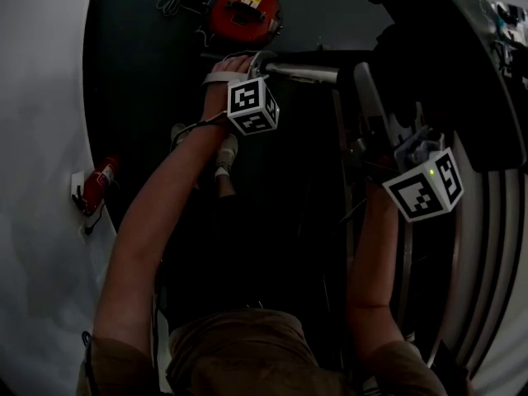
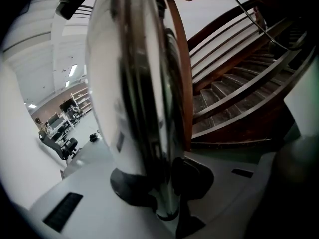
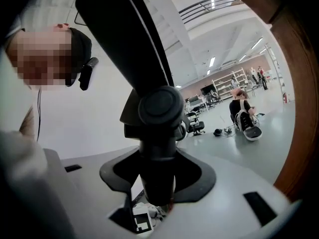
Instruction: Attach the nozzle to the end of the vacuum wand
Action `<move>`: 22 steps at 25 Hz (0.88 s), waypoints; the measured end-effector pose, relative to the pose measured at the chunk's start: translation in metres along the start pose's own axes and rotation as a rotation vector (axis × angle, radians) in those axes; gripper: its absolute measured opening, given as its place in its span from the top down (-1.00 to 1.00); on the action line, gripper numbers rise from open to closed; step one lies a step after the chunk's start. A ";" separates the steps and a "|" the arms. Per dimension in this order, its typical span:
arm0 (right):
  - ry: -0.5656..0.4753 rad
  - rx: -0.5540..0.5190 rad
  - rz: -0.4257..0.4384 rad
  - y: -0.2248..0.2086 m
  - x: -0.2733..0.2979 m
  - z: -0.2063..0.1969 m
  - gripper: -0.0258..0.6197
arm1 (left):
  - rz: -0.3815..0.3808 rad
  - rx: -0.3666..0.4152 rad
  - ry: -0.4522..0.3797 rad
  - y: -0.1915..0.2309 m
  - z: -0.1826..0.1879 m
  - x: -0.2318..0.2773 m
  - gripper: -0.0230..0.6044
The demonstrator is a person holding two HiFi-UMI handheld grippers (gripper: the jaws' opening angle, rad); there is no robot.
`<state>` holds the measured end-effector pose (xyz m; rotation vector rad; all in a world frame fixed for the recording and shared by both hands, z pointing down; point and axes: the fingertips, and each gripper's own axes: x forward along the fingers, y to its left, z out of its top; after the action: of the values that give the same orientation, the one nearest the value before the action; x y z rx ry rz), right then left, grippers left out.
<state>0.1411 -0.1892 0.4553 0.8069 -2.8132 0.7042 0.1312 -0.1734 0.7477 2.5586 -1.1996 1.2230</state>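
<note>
My left gripper (image 2: 162, 183) is clamped on the chrome wand (image 2: 129, 83), stiff and probably slick between its jaws (best held near the end), while my right gripper (image 3: 157, 176) pinches the rigid, likely light black nozzle (image 3: 159, 108) by its neck.

vacuum wand (image 2: 129, 83): polished chrome metal, mirror-glossy, smooth. nozzle (image 3: 155, 113): black plastic, satin-matt. left tool (image 2: 164, 188), right tool (image 3: 157, 183): light grey matt plastic, black pads. stair handrail (image 2: 180, 83): brown varnished wood. vacuum canister (image 1: 243, 11): red glossy plastic.
</note>
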 end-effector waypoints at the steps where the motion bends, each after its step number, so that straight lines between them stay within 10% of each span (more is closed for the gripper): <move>1: -0.003 -0.002 -0.002 0.001 0.001 0.000 0.35 | 0.004 -0.006 0.000 0.001 -0.001 0.000 0.65; 15: -0.163 -0.043 -0.152 -0.007 0.012 0.007 0.36 | 0.021 -0.041 0.020 0.016 -0.007 0.004 0.65; 22: -0.255 -0.117 -0.080 0.000 0.012 0.008 0.36 | 0.020 -0.050 0.010 0.019 -0.007 0.002 0.65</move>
<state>0.1307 -0.1982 0.4514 1.0492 -2.9885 0.4484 0.1146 -0.1856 0.7491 2.5079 -1.2404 1.1922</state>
